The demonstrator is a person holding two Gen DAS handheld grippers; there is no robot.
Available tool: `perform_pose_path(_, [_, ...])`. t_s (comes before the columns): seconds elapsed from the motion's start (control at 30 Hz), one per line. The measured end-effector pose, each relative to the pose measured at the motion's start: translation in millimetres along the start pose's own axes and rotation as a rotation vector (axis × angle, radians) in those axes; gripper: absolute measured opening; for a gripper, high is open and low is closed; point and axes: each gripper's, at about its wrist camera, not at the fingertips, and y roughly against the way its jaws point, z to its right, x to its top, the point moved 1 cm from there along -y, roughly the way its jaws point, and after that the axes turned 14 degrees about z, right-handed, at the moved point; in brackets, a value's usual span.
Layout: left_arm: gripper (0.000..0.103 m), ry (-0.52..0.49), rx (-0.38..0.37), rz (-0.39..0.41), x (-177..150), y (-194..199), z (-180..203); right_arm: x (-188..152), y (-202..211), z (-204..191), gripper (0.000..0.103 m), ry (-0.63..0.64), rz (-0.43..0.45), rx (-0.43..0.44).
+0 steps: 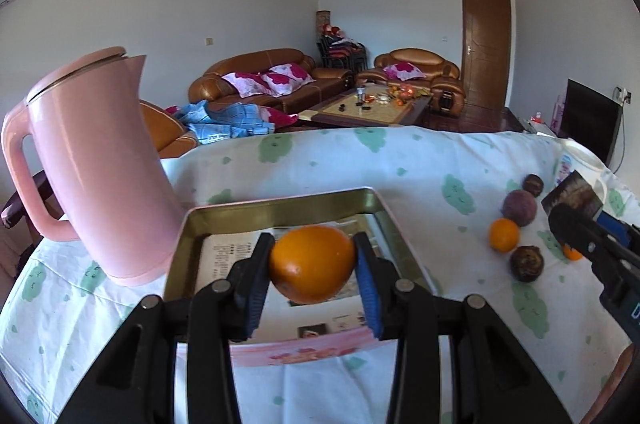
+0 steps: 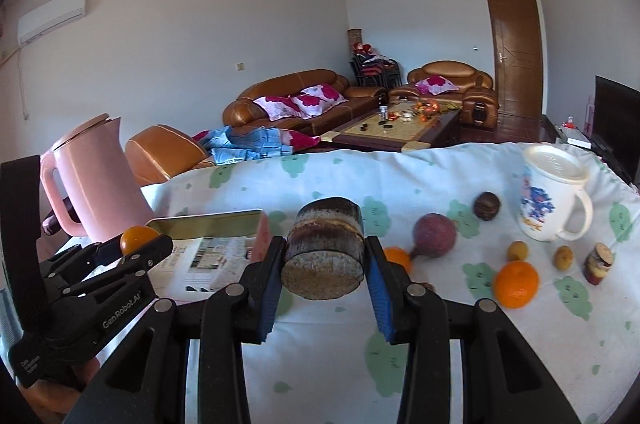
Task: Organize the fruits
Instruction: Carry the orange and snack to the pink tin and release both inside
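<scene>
My left gripper (image 1: 314, 246) is shut on a large orange (image 1: 312, 268) and holds it above a shallow tin tray (image 1: 280, 205) lined with newspaper. My right gripper (image 2: 326, 250) is shut on a dark, cut cylindrical chunk (image 2: 324, 252), raised over the tablecloth just right of the tray (image 2: 208, 222). In the right wrist view the left gripper (image 2: 134, 244) with its orange (image 2: 138, 236) shows at the left. Loose on the cloth lie an orange (image 2: 516, 284), a purple fruit (image 2: 434, 235), a dark round fruit (image 2: 487, 205) and two small yellow fruits (image 2: 518, 250).
A pink kettle (image 1: 92, 163) stands close to the tray's left side. A white lidded mug (image 2: 554, 191) stands at the far right, with a short cut chunk (image 2: 598, 262) in front of it. The table's far edge drops off to a sofa and a coffee table.
</scene>
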Motion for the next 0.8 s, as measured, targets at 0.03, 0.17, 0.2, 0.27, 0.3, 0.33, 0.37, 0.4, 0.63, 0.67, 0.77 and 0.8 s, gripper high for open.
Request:
perform_pose_path(0.03, [0.041,0.003,0.02,-0.004,-1.8,-4.6,-8.3,-1.4,-5.3,-10.8,0.041,0.008,0.001,0.015])
perform_pose_path(0.17, [0.041,0.037,0.089,-0.026,-11.0,-21.3,-39.3,-8.8,-25.3,-46.9,0.041,0.033,-0.009,0.068])
perform_pose_path(0.2, [0.041,0.045,0.103,-0.032,-12.9,-24.6,-45.3,-10.8,-31.1,-54.5,0.041,0.033,-0.016,0.081])
perform_pose_path(0.27, [0.041,0.051,0.131,-0.047,-17.7,-31.0,-53.0,-16.5,-40.5,-65.8,0.041,0.032,-0.029,0.104])
perform_pose_path(0.3, [0.041,0.058,0.136,-0.056,-20.1,-33.1,-56.0,-19.9,-44.4,-70.1,0.041,0.033,-0.037,0.111])
perform_pose_path(0.33, [0.041,0.061,0.138,-0.065,-22.2,-33.8,-56.7,-23.3,-48.6,-74.4,0.041,0.035,-0.048,0.119])
perform_pose_path(0.37, [0.041,0.064,0.142,-0.072,-24.1,-35.9,-58.0,-26.9,-52.6,-77.8,0.041,0.038,-0.06,0.128])
perform_pose_path(0.4, [0.041,0.065,0.146,-0.079,-25.2,-37.3,-59.4,-30.4,-55.6,-80.6,0.041,0.041,-0.073,0.137])
perform_pose_path(0.63, [0.041,0.058,0.172,-0.119,-31.0,-44.1,-59.3,-42.6,-65.5,-91.0,0.042,0.077,-0.127,0.172])
perform_pose_path(0.67, [0.041,0.057,0.175,-0.125,-31.8,-44.8,-60.1,-44.5,-67.1,-91.1,0.042,0.077,-0.138,0.176])
perform_pose_path(0.77, [0.041,0.055,0.174,-0.137,-34.2,-46.5,-61.0,-48.9,-70.8,-89.4,0.042,0.073,-0.165,0.178])
perform_pose_path(0.8, [0.041,0.053,0.175,-0.141,-34.8,-48.1,-61.3,-49.4,-71.9,-88.5,0.042,0.065,-0.174,0.183])
